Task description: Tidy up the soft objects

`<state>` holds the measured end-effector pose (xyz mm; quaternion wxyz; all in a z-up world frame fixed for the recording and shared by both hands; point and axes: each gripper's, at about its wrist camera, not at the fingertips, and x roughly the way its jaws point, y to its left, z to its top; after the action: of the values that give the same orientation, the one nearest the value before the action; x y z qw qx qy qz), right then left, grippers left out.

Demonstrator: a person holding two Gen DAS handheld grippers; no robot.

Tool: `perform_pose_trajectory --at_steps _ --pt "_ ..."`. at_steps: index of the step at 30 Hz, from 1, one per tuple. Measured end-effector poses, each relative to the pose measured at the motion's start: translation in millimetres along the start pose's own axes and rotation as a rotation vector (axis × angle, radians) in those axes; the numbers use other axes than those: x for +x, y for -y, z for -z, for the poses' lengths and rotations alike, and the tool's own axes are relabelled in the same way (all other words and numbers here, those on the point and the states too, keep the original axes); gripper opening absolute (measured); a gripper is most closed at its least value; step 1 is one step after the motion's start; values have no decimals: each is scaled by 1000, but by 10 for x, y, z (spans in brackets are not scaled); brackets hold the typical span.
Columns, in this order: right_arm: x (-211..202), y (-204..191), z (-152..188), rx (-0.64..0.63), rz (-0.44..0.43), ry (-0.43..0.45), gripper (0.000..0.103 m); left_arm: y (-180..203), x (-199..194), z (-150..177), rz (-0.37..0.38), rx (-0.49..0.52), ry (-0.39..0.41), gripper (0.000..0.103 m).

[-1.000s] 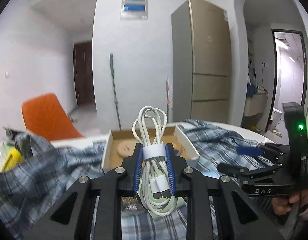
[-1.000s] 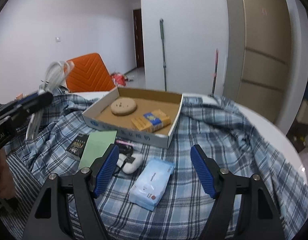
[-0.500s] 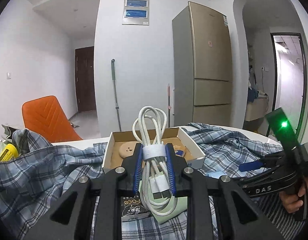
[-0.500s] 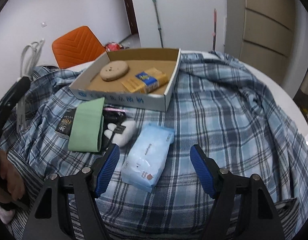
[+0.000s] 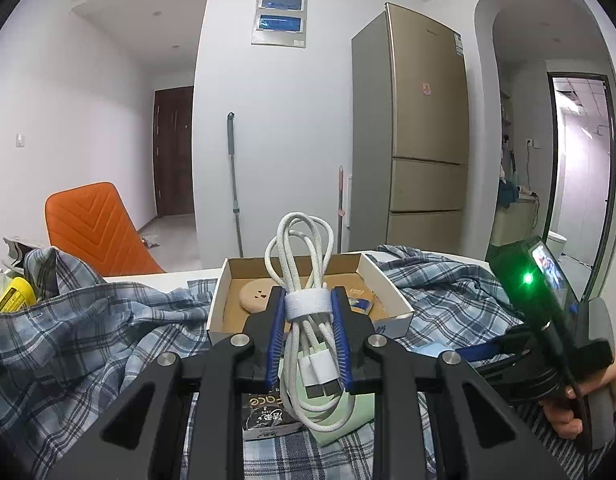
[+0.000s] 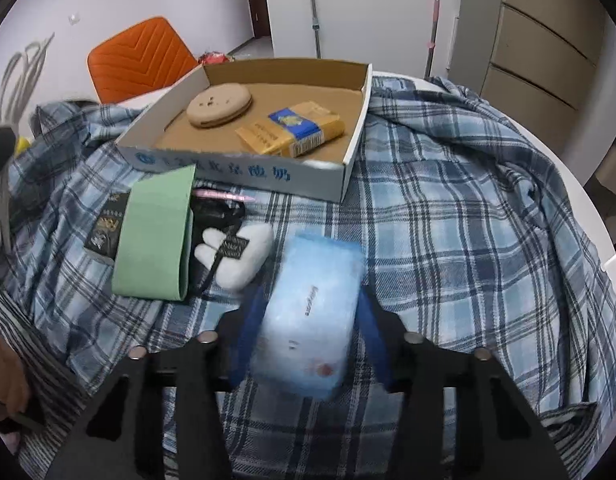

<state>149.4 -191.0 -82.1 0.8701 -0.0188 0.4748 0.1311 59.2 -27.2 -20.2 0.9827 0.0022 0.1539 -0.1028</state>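
Just in front of the cardboard box [image 6: 244, 164], the right tool [image 6: 308, 332] has dropped toward the worktop and tipped steeply down since a second ago, and its jaws have just been closing around the blue tissue pack [image 6: 312, 312]. The pack now sits between the blurred blue pads, seemingly touched on both sides, though motion blur leaves the firmness of the hold unclear. That suggests the pickup is underway, with the box the likely destination.

Nearer the camera than the box, the left tool [image 5: 308, 344] is clamped tight on a bundled white cable [image 5: 306, 312], raised off the plaid cloth [image 6: 448, 208].

Left of the pack lie a white plush toy [image 6: 240, 256], a green band [image 6: 156, 236] and a black packet [image 6: 106, 228]. Inside the box, a round pad [image 6: 220, 104] and a yellow carton [image 6: 292, 128] leave little room; its front wall must be cleared.
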Motion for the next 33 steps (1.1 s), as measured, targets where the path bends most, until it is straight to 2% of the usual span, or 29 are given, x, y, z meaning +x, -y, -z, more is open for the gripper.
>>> perform_pose_trajectory --at_steps 5,12,23,25,31,33 --pt "63 -1 30 -10 16 -13 35 -24 19 0 -8 -12 -11 24" --pt "-64 -45 73 -35 12 64 34 -34 -1 3 -10 -16 1 24" --pt "-468 -195 147 -101 -70 297 34 -39 -39 13 -3 -24 15 24" --pt "-572 -218 172 -109 -77 362 34 -35 -41 11 -3 -22 16 24" --pt "-919 -305 283 -130 -21 595 36 -24 -66 6 11 -17 23 24" --pt "-969 -319 301 -136 0 641 36 -25 -72 4 10 -17 23 24"
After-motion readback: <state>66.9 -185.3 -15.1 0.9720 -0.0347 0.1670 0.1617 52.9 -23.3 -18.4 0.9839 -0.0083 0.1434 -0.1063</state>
